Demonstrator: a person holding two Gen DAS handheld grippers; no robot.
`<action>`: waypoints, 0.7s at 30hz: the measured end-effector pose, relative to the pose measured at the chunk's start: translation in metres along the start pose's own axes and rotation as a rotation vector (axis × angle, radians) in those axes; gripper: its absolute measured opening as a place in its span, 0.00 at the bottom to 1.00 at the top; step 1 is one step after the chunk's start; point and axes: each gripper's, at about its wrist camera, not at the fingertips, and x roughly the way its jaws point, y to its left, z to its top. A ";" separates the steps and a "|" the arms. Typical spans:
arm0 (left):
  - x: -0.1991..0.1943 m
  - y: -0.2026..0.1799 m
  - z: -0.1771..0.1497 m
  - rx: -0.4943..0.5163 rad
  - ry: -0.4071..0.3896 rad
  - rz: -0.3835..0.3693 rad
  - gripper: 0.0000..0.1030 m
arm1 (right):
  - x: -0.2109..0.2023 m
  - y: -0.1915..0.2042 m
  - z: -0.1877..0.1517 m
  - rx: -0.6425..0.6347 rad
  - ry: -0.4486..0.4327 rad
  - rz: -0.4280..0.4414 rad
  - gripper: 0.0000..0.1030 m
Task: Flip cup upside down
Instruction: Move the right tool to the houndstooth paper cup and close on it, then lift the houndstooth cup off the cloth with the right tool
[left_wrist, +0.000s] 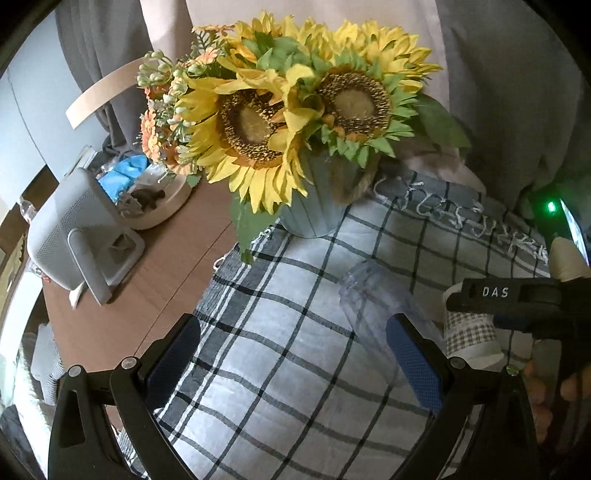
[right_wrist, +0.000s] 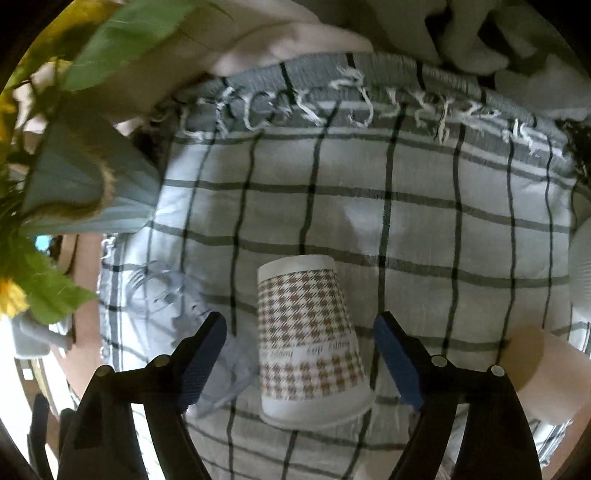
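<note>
A paper cup (right_wrist: 310, 339) with a brown houndstooth pattern stands upside down on the checked cloth (right_wrist: 369, 206), wide rim down. My right gripper (right_wrist: 301, 332) is open, its blue pads either side of the cup and apart from it. A clear plastic cup (right_wrist: 192, 317) lies on its side just left of the paper cup. In the left wrist view the clear cup (left_wrist: 380, 302) lies by my right finger, and the paper cup (left_wrist: 471, 338) shows partly behind the right gripper's black body (left_wrist: 517, 299). My left gripper (left_wrist: 291, 350) is open and empty over the cloth (left_wrist: 295, 369).
A blue-grey vase (left_wrist: 314, 206) of sunflowers (left_wrist: 280, 110) stands at the cloth's far left corner. A grey device (left_wrist: 74, 243) and a round tray of clutter (left_wrist: 159, 199) sit on the brown table (left_wrist: 122, 314). A pale roll (right_wrist: 546, 373) lies right of the cup.
</note>
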 end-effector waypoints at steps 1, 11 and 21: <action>0.001 0.000 0.000 0.000 0.001 0.002 1.00 | 0.004 0.000 0.002 0.001 0.008 0.000 0.74; -0.002 0.003 -0.001 0.001 -0.003 0.008 1.00 | 0.022 -0.001 0.005 0.008 0.050 0.006 0.58; -0.034 0.022 -0.012 0.063 -0.056 -0.050 1.00 | -0.053 0.006 -0.026 -0.069 -0.076 0.012 0.58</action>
